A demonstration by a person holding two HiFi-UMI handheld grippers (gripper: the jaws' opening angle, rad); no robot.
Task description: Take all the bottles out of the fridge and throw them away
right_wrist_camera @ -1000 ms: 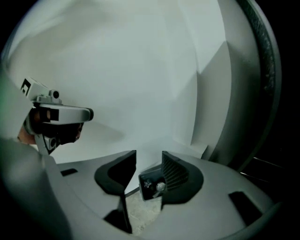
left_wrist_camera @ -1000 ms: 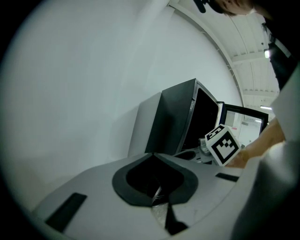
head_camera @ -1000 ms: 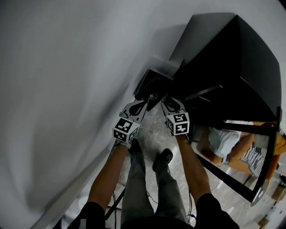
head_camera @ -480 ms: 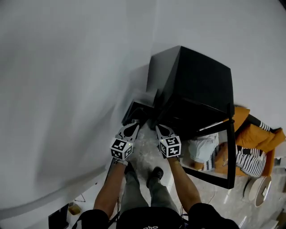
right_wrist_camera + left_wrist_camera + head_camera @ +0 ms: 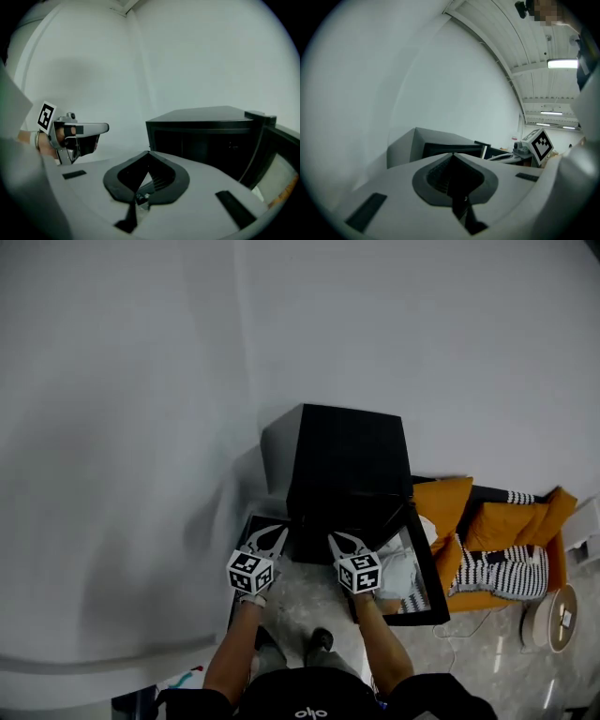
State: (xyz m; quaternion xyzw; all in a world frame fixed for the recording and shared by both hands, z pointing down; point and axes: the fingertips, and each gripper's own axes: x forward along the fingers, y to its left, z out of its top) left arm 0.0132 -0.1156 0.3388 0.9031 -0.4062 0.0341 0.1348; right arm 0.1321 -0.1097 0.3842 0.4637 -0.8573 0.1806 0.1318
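Nearest the head camera, the left gripper (image 5: 271, 537) and right gripper (image 5: 337, 542) hang side by side, fingers closed on nothing (each gripper view shows the tips meeting). Just beyond stands the black fridge (image 5: 347, 451), against the white wall (image 5: 141, 427). Its door (image 5: 429, 570) is swung open to the right. The interior is too dark to tell whether bottles stand inside.

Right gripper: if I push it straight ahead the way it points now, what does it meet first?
Most likely the black fridge: the right gripper, jaws shut and empty, aims near the left edge of its open front. Nothing shows in between, though depth is unclear.
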